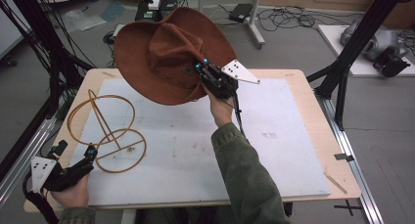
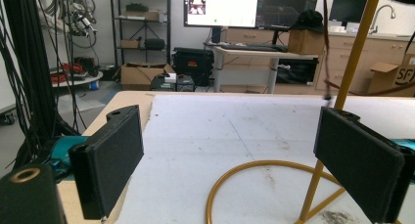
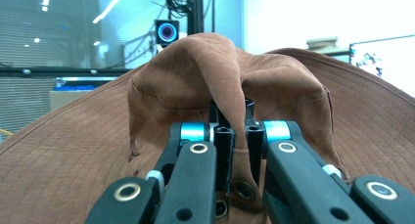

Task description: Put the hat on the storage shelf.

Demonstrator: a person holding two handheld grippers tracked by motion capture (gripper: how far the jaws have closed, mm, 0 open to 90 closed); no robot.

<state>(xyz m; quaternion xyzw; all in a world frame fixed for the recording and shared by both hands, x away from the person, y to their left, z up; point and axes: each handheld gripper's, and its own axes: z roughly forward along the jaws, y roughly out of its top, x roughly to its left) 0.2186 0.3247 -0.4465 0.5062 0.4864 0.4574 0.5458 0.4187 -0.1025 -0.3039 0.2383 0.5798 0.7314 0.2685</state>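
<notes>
Holding the hat clear of the table

Gripping a fold of the brown suede wide-brimmed hat, my right claw is clamped tight on its crown and carries it above the far edge of the white board. Below that claw the board lies bare. My left claw stands wide, nothing between its pads, just beside the base ring of the yellow wire hat stand. Its upper ring is cut off in the left gripper view.
</notes>
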